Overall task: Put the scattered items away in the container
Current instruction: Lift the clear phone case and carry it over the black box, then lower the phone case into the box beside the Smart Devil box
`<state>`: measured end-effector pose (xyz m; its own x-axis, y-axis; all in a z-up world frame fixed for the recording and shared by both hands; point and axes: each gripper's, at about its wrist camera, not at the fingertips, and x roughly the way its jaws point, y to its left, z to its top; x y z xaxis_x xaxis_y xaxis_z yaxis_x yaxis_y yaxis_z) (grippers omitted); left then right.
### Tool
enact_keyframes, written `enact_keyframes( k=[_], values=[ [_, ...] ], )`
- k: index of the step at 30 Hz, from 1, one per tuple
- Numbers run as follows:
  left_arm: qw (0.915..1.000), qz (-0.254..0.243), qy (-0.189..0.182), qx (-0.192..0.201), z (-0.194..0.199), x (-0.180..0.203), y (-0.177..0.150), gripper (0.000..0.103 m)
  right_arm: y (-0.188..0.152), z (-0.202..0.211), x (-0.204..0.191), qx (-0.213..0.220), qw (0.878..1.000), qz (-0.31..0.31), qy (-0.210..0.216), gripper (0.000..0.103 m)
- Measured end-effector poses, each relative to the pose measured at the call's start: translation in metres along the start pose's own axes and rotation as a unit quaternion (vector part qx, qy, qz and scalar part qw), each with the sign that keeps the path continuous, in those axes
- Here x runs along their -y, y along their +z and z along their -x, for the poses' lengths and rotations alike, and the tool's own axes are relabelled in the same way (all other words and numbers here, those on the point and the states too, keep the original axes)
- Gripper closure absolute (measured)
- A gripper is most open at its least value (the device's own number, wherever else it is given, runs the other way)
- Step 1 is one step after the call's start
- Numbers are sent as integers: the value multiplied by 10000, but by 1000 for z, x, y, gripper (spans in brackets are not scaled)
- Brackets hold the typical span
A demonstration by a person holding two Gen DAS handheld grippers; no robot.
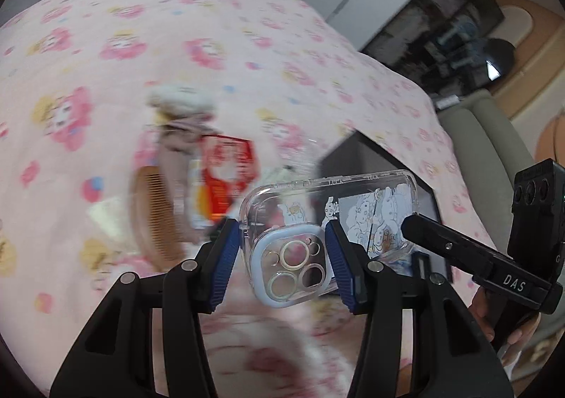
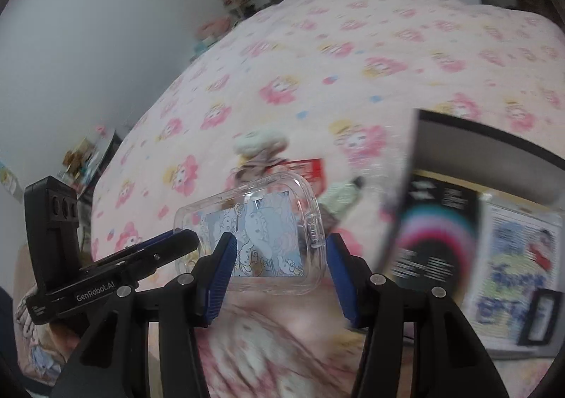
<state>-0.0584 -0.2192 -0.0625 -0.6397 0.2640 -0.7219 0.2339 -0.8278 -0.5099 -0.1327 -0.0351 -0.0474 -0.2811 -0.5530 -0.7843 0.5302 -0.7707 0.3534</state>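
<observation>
A clear, glossy phone case [image 1: 317, 232] with rounded corners and a cartoon print hangs above the pink flowered bed [image 1: 141, 55], gripped by both claws: the left claw [image 1: 282, 249] clenches its camera-ring end, the right claw [image 2: 279, 256] the other. A ribbed wooden comb [image 1: 152, 221] and red packet [image 1: 229, 168] lie blurred beyond. The dark container [image 2: 494, 147] is cut off.

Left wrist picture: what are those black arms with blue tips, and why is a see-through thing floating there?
There is no robot here. A person holds a pair of tongs in each hand, and each pair has a camera looking along its blue fingers. One picture comes from the left tongs, the other from the right tongs. Together they hold a clear phone case, one at each end, above a pink flowered bedsheet. A comb and a red packet lie on it. A black box stands nearby.
</observation>
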Motion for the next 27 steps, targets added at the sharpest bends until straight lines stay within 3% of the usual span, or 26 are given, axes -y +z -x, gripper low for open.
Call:
enact_keyframes(
  k=[4, 9, 12, 16, 21, 27],
  values=[
    [9983, -500, -259, -162, -24, 63, -3, 53, -15, 40, 50, 231, 9983, -352, -394, 54],
    [9937, -910, -393, -519, -80, 124, -6, 53, -30, 57, 109, 255, 9935, -628, -911, 54],
    [9918, -895, -539, -743, -110, 141, -8, 53, -32, 46, 145, 40, 9895, -811, -1197, 54],
    [9889, -1214, -345, -786, -134, 161, -11, 53, -33, 30, 179, -171, 9881, -962, -1186, 54],
    [9834, -1542, 171, -944, -160, 172, -22, 53, -38, 27, 196, -66, 9877, -1059, -1146, 53],
    [9815, -1584, 226, -1055, -177, 172, -36, 52, -48, 27, 210, -94, 9858, -1207, -1162, 53]
  ],
)
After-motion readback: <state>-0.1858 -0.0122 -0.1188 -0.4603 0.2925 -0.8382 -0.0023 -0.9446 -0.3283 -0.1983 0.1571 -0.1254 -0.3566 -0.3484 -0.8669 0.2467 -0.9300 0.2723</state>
